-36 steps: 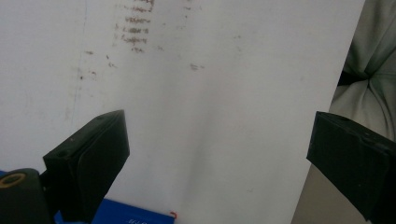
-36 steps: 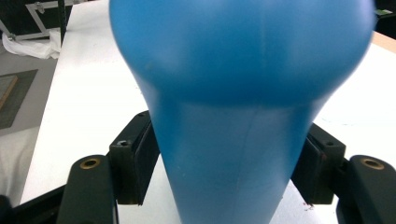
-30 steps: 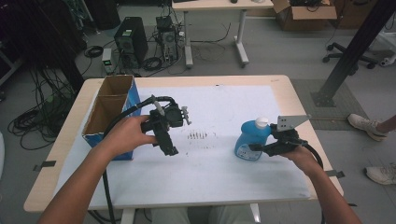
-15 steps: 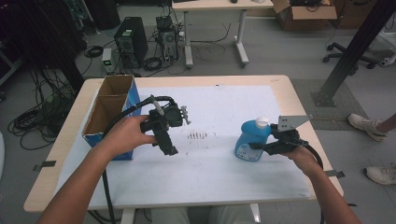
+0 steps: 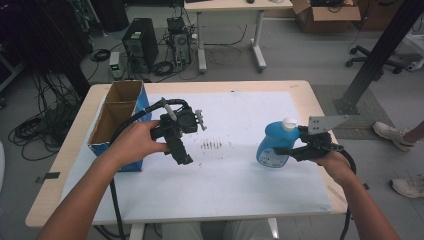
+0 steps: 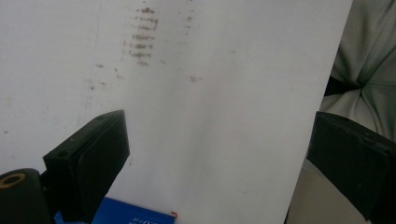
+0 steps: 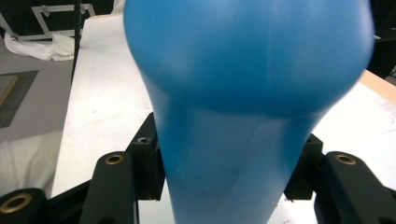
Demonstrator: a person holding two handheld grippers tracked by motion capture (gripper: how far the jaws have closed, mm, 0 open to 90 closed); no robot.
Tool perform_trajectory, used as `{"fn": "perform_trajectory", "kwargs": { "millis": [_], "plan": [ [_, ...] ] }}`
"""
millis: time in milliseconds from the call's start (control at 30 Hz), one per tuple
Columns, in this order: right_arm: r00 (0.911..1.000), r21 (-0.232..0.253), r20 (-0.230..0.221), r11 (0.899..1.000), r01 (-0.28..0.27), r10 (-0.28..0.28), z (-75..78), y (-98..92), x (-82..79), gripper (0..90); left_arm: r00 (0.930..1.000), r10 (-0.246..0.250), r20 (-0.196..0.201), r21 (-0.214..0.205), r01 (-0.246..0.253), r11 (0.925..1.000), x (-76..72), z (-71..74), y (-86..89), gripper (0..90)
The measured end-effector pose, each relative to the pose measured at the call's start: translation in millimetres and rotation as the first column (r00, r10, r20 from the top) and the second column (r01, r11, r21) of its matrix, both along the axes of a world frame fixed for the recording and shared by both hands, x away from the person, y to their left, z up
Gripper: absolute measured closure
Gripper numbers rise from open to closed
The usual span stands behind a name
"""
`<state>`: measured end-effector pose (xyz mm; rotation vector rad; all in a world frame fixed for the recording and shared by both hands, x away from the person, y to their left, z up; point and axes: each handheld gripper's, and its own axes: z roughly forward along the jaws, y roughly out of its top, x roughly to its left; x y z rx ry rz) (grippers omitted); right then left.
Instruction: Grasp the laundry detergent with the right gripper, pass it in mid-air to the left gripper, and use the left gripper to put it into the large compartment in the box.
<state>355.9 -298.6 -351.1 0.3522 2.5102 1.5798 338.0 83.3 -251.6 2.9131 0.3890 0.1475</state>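
Our right gripper (image 5: 292, 150) is clamped on the blue bottle (image 5: 272, 145), its two black jaws pressing the narrow waist from either side, as the right gripper view makes plain (image 7: 224, 186). The grip looks firm: the pads sit flush against the plastic with no gap. The bottle stands roughly upright with its white cap (image 5: 289, 122) on top, near the right side of the white sheet (image 5: 235, 185) that covers the table (image 5: 70, 150); we cannot tell whether its base touches the sheet or hangs just above it.

Our left gripper (image 5: 182, 152) is held in the air over the left part of the sheet, just beside the open cardboard box (image 5: 117, 117). Its jaws stand wide apart and hold nothing; in the left gripper view (image 6: 219, 158) we see bare sheet and a few brown smudges (image 6: 142, 39) between them.

We judge the work to be at an early stage: the grasp is made, and carrying the bottle somewhere, perhaps into the box, is all still ahead. The box looks empty from above.
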Motion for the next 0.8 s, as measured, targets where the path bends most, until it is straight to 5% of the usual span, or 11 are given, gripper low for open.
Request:
{"fn": "perform_trajectory", "kwargs": {
  "millis": [800],
  "plan": [
    [0.9993, -0.025, -0.011, 0.999, -0.036, 0.036, 38.7, 7.3, -16.8, 44.5, 0.9977, -0.061, 0.027, -0.034, 0.062, 0.9975, -9.5, 45.4, -29.0, 5.8]
  ]
}}
